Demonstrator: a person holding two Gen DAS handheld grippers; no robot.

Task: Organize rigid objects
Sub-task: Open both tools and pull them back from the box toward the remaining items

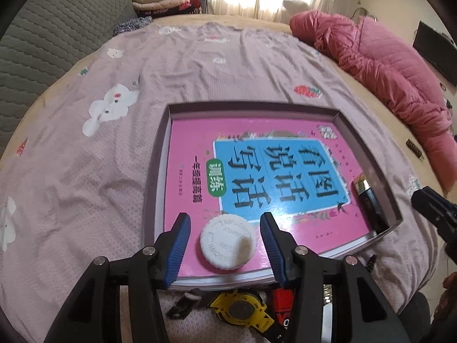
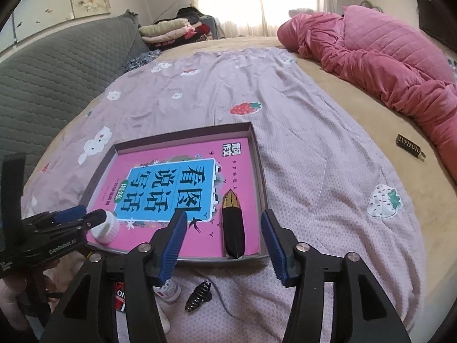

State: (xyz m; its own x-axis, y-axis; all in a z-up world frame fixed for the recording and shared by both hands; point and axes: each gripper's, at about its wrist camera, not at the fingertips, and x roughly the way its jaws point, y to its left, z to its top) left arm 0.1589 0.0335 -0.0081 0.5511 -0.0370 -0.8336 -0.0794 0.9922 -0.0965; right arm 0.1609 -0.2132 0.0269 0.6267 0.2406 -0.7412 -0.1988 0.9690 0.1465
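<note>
Now your left gripper (image 1: 225,230) hovers spread around a ridged white round cap (image 1: 227,242) lying untouched on a glossy pink book (image 1: 200,154) inside a shallow cardboard tray (image 1: 251,106). Your right gripper (image 2: 224,224) hangs spread, pinching nothing, above a slim black case (image 2: 233,234).

A pink book (image 1: 257,177) with a blue title panel lies in a grey tray (image 1: 160,154) on mauve bedding (image 1: 85,157) printed with white clouds and red strawberries.
</note>
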